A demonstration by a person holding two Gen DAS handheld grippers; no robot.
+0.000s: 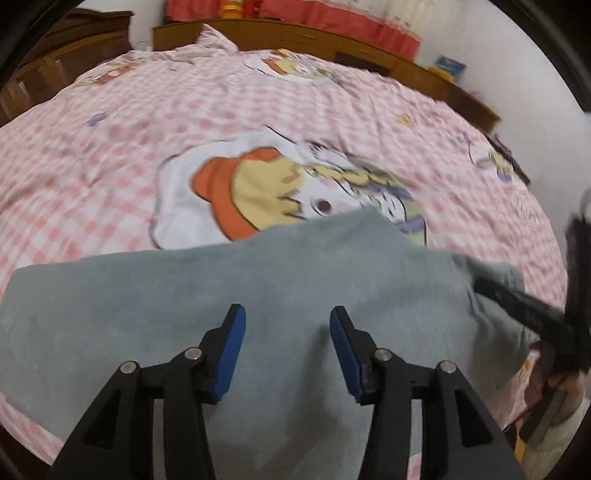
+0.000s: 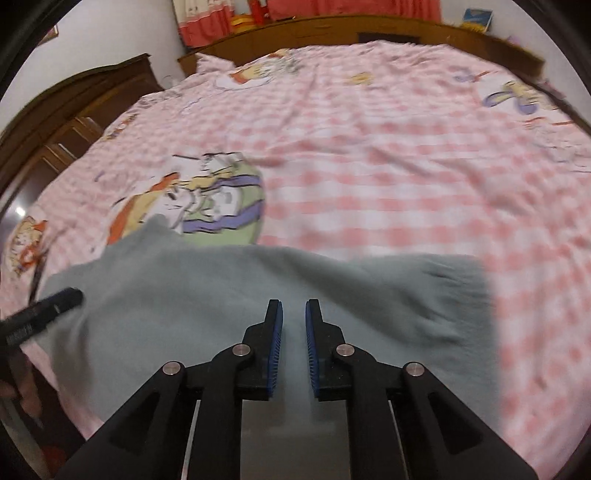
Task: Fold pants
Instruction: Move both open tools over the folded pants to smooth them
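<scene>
Leftmost, a dark wooden cabinet [image 2: 70, 110] stands beside the bed, its panelled front toward the mattress. Next, the pink-and-white checked bedspread [image 1: 147, 122], printed with cartoon figures, covers the whole bed; one large figure in an orange hat [image 1: 258, 192] lies just beyond the garment. Along the far side runs a brown wooden headboard [image 1: 295, 37], with red-and-pink curtains [image 2: 207, 22] above it and a blue box [image 1: 448, 66] on its ledge toward the right.

Item, task object: grey-green pants [image 1: 184, 295], soft fabric, spread flat across the near edge of the bed, one end bunched into folds at the right in the right wrist view.

Item: left gripper [image 1: 287, 317], blue pads well apart, hovering over the middle of the pants, nothing between them.

Item: right gripper [image 2: 294, 312], pads drawn close with a narrow gap, above the cloth, no fabric seen pinched; its black finger also shows at the right edge of the left wrist view.
</scene>
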